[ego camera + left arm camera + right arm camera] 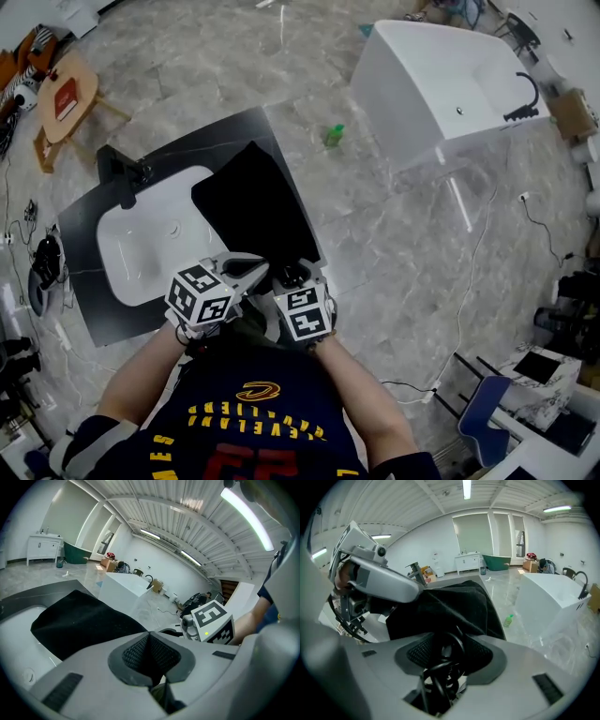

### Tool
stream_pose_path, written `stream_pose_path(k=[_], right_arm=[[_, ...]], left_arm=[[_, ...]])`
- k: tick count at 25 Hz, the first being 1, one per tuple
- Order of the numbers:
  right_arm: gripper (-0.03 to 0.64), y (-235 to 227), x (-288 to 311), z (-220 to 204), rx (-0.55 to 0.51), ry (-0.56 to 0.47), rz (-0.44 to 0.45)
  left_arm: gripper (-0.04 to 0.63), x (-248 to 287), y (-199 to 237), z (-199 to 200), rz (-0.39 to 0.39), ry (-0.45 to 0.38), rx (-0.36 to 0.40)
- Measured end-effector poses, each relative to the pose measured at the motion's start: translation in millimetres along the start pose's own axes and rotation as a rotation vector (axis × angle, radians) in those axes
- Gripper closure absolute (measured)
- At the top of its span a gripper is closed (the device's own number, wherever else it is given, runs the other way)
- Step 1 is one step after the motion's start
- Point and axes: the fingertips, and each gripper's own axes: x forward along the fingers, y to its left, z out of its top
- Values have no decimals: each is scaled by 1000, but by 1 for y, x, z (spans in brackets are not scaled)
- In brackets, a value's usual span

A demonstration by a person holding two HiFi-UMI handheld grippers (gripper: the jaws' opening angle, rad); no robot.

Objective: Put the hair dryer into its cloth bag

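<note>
Clamping a coiled black cord [433, 679] in right gripper [443, 653] fingers, held left gripper [150, 660] fingers together; next needed cloth bag [253, 202] opened

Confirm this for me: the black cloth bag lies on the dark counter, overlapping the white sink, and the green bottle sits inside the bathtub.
One detail is wrong. The green bottle is not inside the bathtub; the head view shows it on the floor, between counter and tub. The black cloth bag does lie on the counter, overlapping the sink.
</note>
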Motion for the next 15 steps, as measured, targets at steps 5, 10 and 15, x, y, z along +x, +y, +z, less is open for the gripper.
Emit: stream_pose_path(k=[5, 10, 15], right_arm=[[411, -5, 14, 11, 20, -35, -27], [411, -5, 20, 22, 22, -84, -52], [411, -7, 27, 32, 19, -118, -73]], left_arm=[[584, -7, 2, 0, -2, -18, -36], [584, -9, 0, -2, -7, -17, -44], [584, -6, -4, -5, -15, -7, -48]])
